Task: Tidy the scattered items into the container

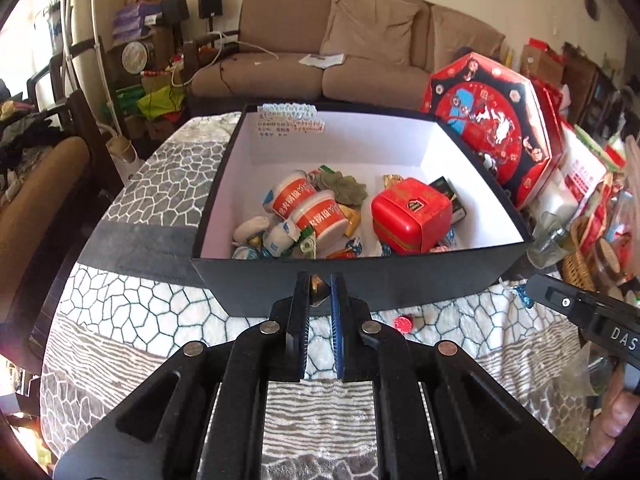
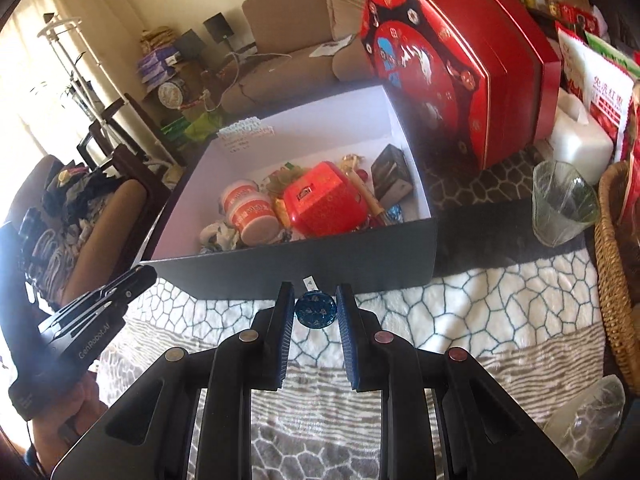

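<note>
A black box with a white inside (image 1: 224, 184) (image 2: 408, 148) stands on the patterned cloth. It holds orange-and-white cups (image 1: 316, 216), a red tin (image 1: 412, 212) (image 2: 324, 204) and several wrapped sweets. My left gripper (image 1: 320, 286) is shut on a small gold-wrapped sweet (image 1: 317, 285), in front of the box's near wall. My right gripper (image 2: 315, 300) is open, its fingers on either side of a blue foil sweet (image 2: 315, 310) lying on the cloth before the box. A red foil sweet (image 1: 404, 323) and a blue one (image 1: 522, 294) lie on the cloth.
A big red octagonal gift box (image 1: 492, 120) (image 2: 452, 68) stands right of the black box. A glass cup (image 2: 562, 204), a wicker basket (image 2: 616, 280) and red-and-white bags (image 2: 600, 80) crowd the right side. A sofa (image 1: 320, 52) is behind the table.
</note>
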